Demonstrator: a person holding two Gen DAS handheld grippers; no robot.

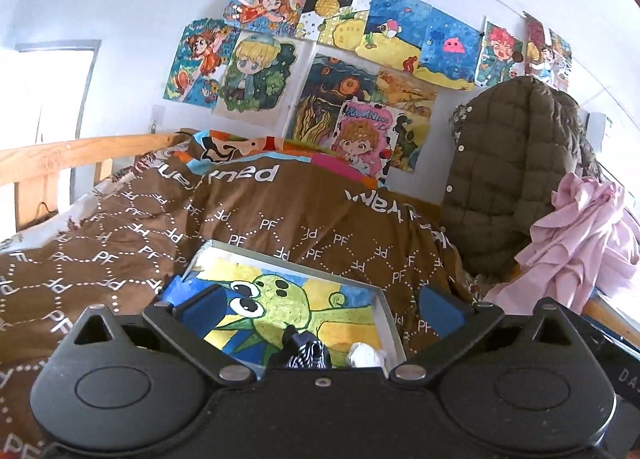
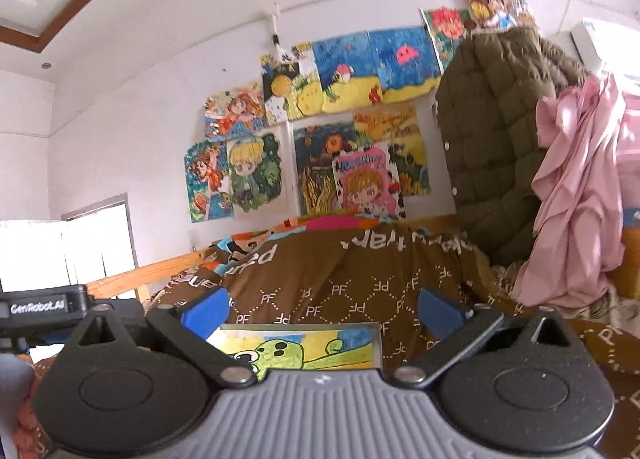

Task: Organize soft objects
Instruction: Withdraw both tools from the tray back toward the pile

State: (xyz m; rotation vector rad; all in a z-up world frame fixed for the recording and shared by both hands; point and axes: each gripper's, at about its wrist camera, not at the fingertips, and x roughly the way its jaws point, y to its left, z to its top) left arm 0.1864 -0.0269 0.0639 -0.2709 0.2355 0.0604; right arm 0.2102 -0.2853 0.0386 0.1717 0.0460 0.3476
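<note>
A shallow white box (image 1: 390, 311) with a green cartoon creature painted on its floor lies on the brown bedspread (image 1: 280, 227). A black-and-white striped soft item (image 1: 306, 353) and a white one (image 1: 366, 355) rest at its near edge. My left gripper (image 1: 320, 305) hangs above the box, its blue pads wide apart with nothing between them. In the right wrist view the same box (image 2: 378, 347) shows just past my right gripper (image 2: 322, 311), which also stands open and empty.
A quilted olive jacket (image 1: 504, 179) and a pink cloth (image 1: 580, 239) hang at the right, over the bed's end. Drawings (image 1: 320, 59) cover the wall behind. A wooden bed rail (image 1: 60, 159) runs along the left. The left gripper's body (image 2: 44, 305) shows at the right view's left edge.
</note>
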